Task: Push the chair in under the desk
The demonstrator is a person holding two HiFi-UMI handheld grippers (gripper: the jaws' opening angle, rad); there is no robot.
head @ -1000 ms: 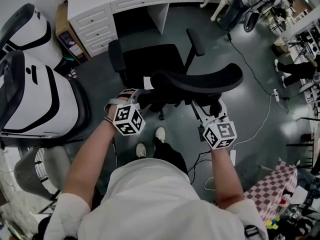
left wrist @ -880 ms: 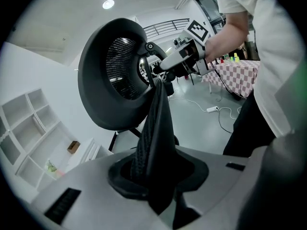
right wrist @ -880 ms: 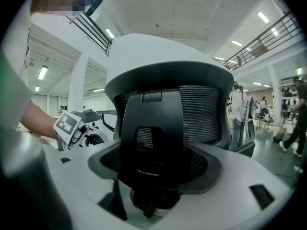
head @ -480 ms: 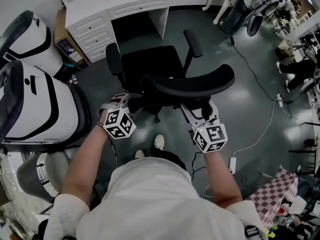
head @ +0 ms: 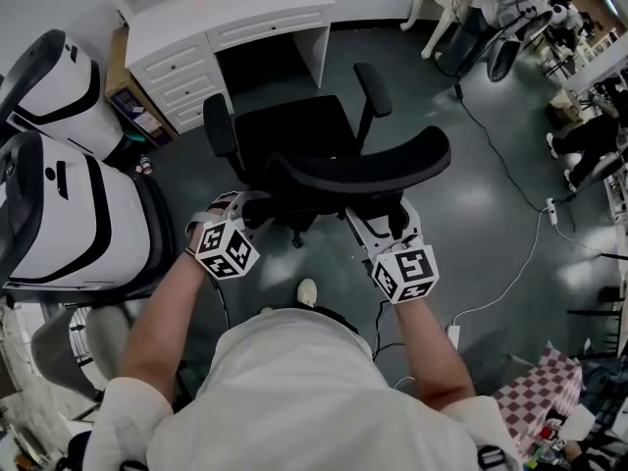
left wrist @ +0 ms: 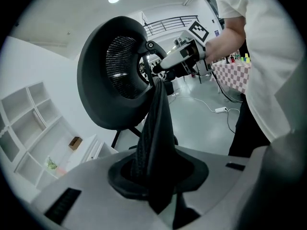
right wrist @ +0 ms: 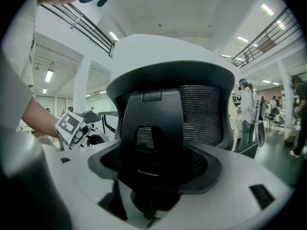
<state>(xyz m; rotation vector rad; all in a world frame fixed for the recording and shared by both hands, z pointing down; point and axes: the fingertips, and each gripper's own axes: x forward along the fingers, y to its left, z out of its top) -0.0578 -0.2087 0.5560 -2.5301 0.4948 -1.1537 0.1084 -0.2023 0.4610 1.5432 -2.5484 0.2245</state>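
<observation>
A black office chair (head: 294,130) stands on the grey floor, its seat facing the knee gap of the white desk (head: 235,13). The curved mesh backrest (head: 368,165) is nearest me. My left gripper (head: 257,202) is shut on the backrest's left edge, which shows as a dark mesh strip (left wrist: 156,128) pinched between the jaws of that gripper (left wrist: 153,176). My right gripper (head: 378,222) is at the rear of the backrest, and the black plastic back frame (right wrist: 153,143) sits tight between the jaws of this gripper (right wrist: 151,178).
White drawers (head: 182,62) flank the desk gap on the left. Large white-and-black pods (head: 78,204) stand close on the left. Cables (head: 510,263) trail over the floor at right, with another chair (head: 491,27) and a seated person (head: 589,135) beyond.
The chair has rolled toward the desk, and both grippers have moved with it in the same direction. My feet have stepped forward behind it.
</observation>
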